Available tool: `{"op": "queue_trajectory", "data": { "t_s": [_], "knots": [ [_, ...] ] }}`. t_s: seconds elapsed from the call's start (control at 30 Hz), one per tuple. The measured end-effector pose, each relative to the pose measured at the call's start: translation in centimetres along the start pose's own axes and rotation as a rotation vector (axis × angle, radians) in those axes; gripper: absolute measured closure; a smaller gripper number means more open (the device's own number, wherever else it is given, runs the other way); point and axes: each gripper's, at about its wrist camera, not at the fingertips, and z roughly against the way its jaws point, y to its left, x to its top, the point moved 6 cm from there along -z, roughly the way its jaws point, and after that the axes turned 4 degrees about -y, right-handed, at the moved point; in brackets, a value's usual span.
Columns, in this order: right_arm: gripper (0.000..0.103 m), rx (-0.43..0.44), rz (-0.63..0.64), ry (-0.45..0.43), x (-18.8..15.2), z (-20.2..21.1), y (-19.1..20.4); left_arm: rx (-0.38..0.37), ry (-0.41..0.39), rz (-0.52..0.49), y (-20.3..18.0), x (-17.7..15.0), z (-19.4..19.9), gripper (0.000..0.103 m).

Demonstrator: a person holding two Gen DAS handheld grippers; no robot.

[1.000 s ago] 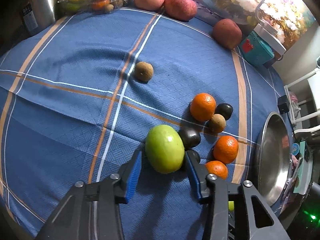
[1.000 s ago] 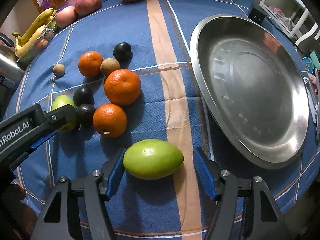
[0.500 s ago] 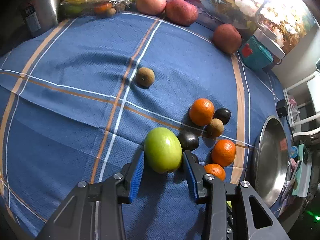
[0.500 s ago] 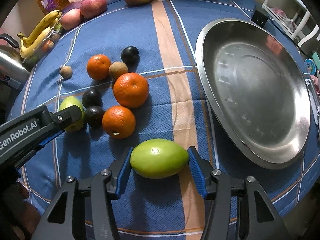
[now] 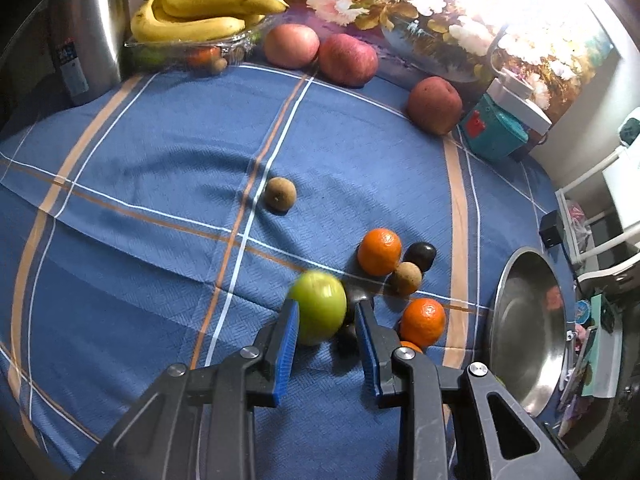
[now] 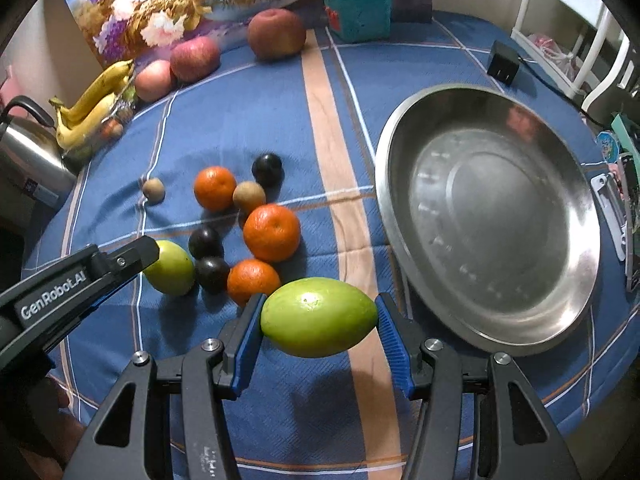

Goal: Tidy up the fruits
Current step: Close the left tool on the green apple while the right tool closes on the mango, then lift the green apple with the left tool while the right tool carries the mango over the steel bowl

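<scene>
My right gripper [image 6: 320, 301] is shut on a long green fruit [image 6: 318, 316], held end to end off the blue cloth, with its shadow below. A steel pan [image 6: 500, 220] lies to its right. My left gripper [image 5: 327, 305] has its jaws closing. A rounder green fruit [image 5: 318, 308] sits blurred out at its fingertips, against the left pad [image 5: 289, 332], with a dark gap before the right one. In the right wrist view this fruit [image 6: 170, 262] rests on the cloth beside the left finger [image 6: 120, 260].
Oranges [image 6: 272, 232], dark plums [image 6: 205, 242] and small brown fruits [image 6: 249, 197] cluster mid-table. Red apples [image 5: 348, 58], bananas in a clear tray [image 5: 200, 20], a steel kettle [image 5: 84, 32] and a teal box [image 5: 494, 132] line the far edge.
Both grippers rose. The right jaws shut on the long green fruit and lifted it. The left jaws narrowed while the round green fruit slid out towards their tips.
</scene>
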Motion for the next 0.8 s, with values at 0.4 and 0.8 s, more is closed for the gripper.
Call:
{"op": "queue_trajectory", "data": {
  "t_s": [0.4, 0.8],
  "knots": [
    [0.046, 0.009, -0.024, -0.005, 0.1, 0.2, -0.9, 0.012, -0.001, 0.071, 1.9, 0.7, -1.0, 0.070],
    [0.046, 0.001, -0.045, -0.001, 0.1, 0.0, -1.7, -0.026, 0.002, 0.092, 1.7, 2.0, -3.5, 0.060]
  ]
}}
